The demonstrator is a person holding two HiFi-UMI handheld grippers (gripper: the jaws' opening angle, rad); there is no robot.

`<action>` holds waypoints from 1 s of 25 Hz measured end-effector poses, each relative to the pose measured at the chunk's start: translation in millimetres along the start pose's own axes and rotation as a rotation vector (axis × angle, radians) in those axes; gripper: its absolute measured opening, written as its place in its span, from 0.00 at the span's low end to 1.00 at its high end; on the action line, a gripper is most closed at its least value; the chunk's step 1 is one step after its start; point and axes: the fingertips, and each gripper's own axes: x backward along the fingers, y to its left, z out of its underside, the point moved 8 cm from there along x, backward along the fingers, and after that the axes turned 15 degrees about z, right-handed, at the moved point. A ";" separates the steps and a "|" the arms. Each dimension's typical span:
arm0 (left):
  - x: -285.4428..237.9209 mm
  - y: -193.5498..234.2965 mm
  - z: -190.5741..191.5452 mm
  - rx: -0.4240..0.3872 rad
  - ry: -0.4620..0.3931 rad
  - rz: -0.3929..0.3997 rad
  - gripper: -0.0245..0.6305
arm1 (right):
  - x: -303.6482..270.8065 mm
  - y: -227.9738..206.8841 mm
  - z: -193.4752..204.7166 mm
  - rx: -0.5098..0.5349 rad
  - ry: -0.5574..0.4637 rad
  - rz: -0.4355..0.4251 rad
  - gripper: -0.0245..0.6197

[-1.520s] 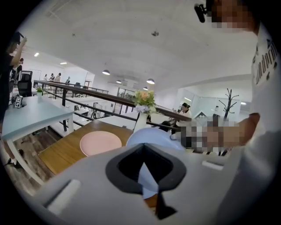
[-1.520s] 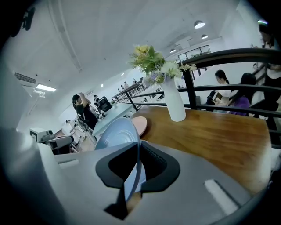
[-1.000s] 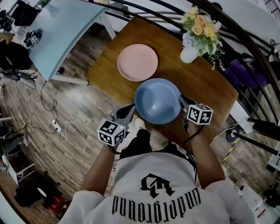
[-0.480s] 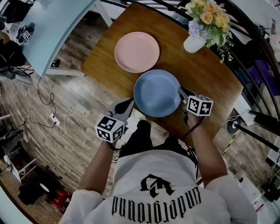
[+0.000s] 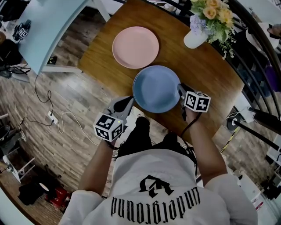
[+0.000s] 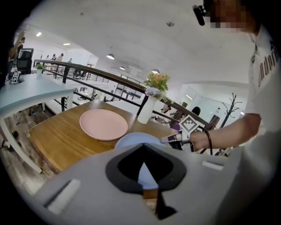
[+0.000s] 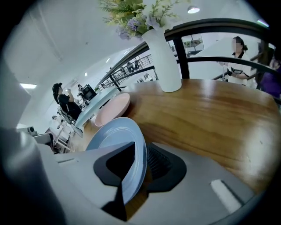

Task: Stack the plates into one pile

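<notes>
Blue plate (image 5: pixel 156 88) is hanging tilted at the centre of the head view, its right rim being pinched between the jaws of the right gripper (image 5: pixel 181 91), just below the pink plate (image 5: pixel 135 47) lying on the wooden table (image 5: pixel 206 70). At its lower left the left gripper (image 5: pixel 125 104) is hovering, jaws closed on nothing. A white vase (image 5: pixel 194 38) is standing at the upper right, with plank floor (image 5: pixel 66 101) showing at the left.

A white vase (image 5: pixel 194 38) of flowers (image 5: pixel 213 13) stands at the wooden desk's (image 5: pixel 206 66) far right corner. Left of the desk stands a pale blue table (image 5: pixel 52 26), and cables (image 5: pixel 52 117) trail over the plank floor (image 5: pixel 26 96) there.
</notes>
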 end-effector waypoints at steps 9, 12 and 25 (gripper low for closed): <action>2.2 -2.5 1.0 -0.007 -0.005 -0.002 0.11 | 7.0 4.9 -2.0 0.034 -0.041 0.017 0.19; 4.7 -5.0 -0.6 -0.014 -0.011 0.003 0.11 | 15.6 9.2 -5.3 0.034 -0.061 0.014 0.19; 29.8 -5.2 -28.6 -0.067 -0.059 0.019 0.11 | 72.5 64.1 -24.4 0.122 -0.146 -0.063 0.05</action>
